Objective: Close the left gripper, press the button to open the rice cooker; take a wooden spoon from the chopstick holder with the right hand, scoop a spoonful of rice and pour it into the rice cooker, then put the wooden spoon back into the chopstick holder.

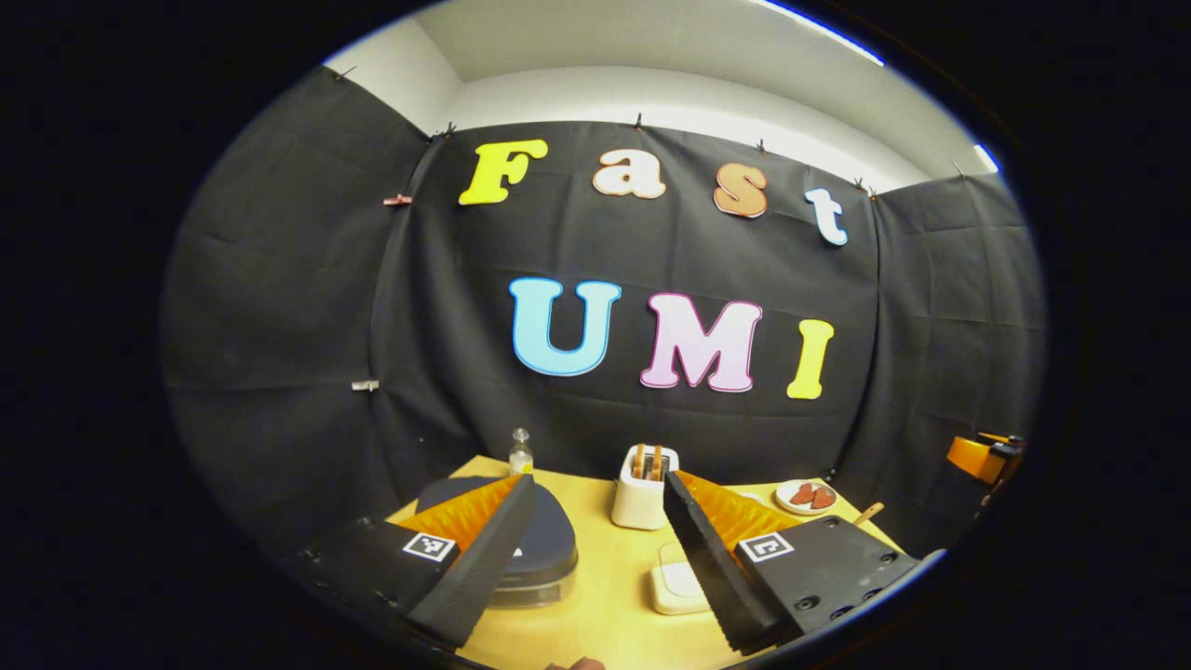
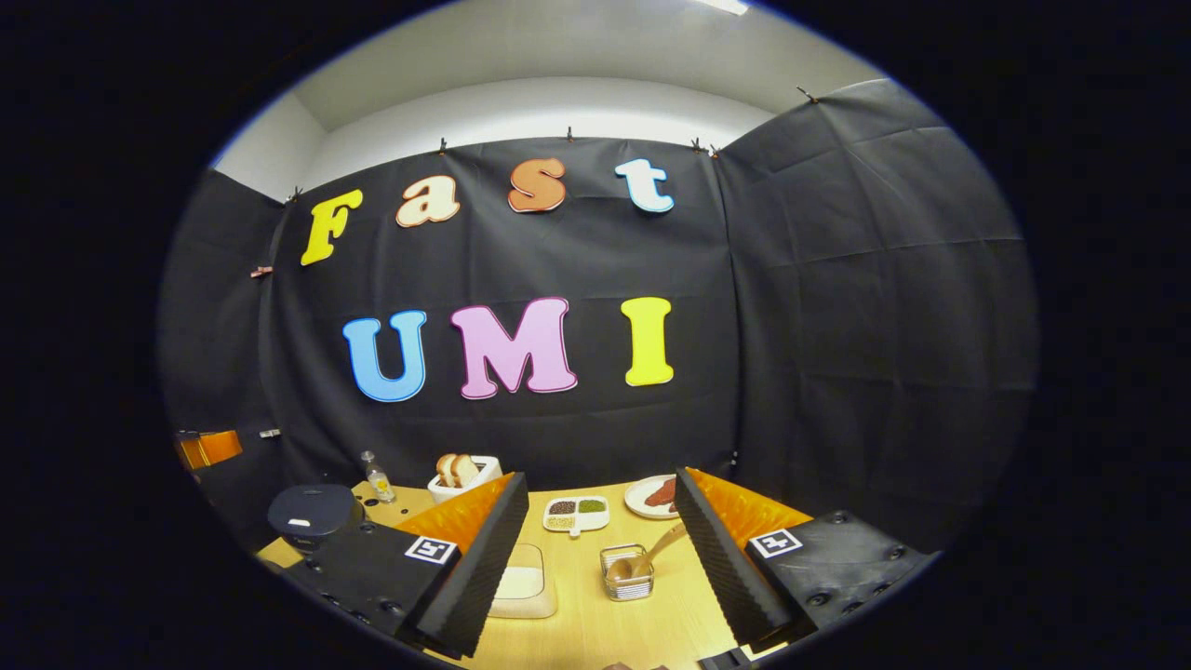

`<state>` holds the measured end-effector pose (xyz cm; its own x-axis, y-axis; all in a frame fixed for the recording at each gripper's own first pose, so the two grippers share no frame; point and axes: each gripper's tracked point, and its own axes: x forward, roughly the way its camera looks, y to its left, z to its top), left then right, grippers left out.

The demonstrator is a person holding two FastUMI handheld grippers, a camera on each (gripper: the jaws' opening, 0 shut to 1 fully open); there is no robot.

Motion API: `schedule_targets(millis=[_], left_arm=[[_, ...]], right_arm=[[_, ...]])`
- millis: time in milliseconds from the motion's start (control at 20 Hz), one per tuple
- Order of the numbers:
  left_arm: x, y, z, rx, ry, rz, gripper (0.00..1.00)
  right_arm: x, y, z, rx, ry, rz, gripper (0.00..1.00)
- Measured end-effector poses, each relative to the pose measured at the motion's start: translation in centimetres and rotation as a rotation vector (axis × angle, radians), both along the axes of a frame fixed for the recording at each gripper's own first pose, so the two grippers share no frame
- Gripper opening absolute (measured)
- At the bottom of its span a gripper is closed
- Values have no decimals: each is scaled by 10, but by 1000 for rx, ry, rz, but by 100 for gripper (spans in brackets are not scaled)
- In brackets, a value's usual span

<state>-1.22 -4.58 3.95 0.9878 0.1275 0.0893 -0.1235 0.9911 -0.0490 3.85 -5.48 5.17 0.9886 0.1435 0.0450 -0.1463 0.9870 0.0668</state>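
Wooden spoon (image 2: 647, 556) in chopstick holder (image 2: 626, 575)

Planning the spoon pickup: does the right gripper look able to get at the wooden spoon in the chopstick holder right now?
Probably yes. The right gripper has its jaws open, and the wooden spoon leans out of the chopstick holder straight ahead between them, with bare table in the path.

I see the rice cooker (image 2: 312, 515) at the far left of the wooden table, dark and round, with its lid closed. The chopstick holder (image 2: 626, 572) is a small wire basket standing upright near the middle of the table. The wooden spoon (image 2: 649, 553) stands in it, leaning to the right. Just left of the holder lies a pale square container of rice (image 2: 519, 583).
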Motion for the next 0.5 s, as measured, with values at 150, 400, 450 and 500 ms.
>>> schedule_targets(millis=[150,400,450,500], left_arm=[[-11,-15,-11,-55,24,35,95],[-22,-20,8,4,30,81,95],[-23,-21,11,23,25,86,95],[-24,-22,10,36,24,90,95]], right_arm=[[-7,-20,-13,-35,1,20,98],[-9,-30,-23,-50,9,59,99],[-10,-30,-19,-41,4,56,98],[-10,-29,-17,-34,0,55,98]])
